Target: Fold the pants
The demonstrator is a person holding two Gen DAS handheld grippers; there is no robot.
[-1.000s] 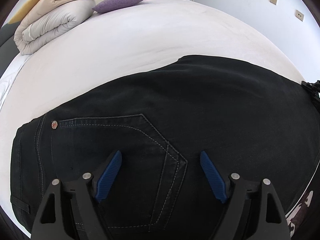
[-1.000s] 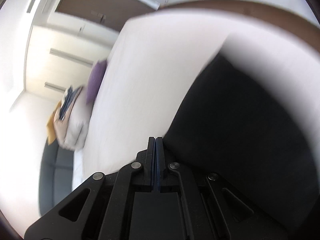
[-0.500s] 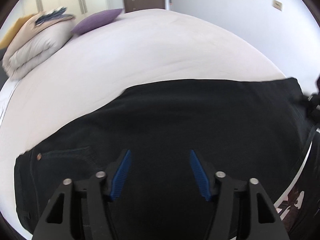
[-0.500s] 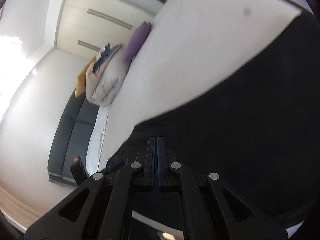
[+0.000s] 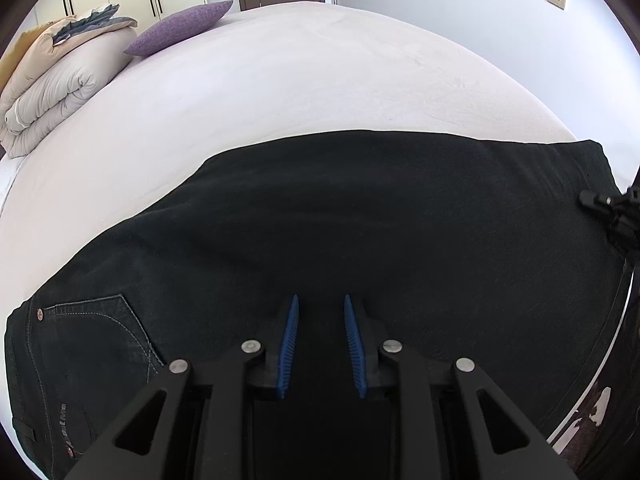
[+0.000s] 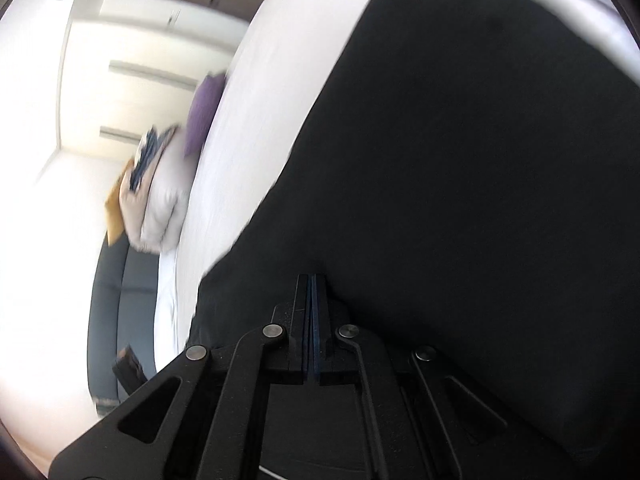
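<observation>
The black pants (image 5: 360, 240) lie flat across the near side of the white bed (image 5: 320, 80), already doubled lengthwise by the look of it, waist and back pocket (image 5: 100, 328) to my left. My left gripper (image 5: 320, 320) hovers over the middle of the cloth; its jaws have just been closing and now stand a little apart, with nothing clearly pinched between the blue pads (image 5: 289, 344). My right gripper (image 6: 313, 300) has its jaws pressed together above the leg end; whether cloth is caught in them I cannot tell. I judge the next fold is being set up: I need a firm pinch on the fabric before carrying one end over the other. The purple pillow (image 5: 180, 26) and rolled duvet (image 5: 60, 80) sit well apart at the head, so nothing blocks me.
</observation>
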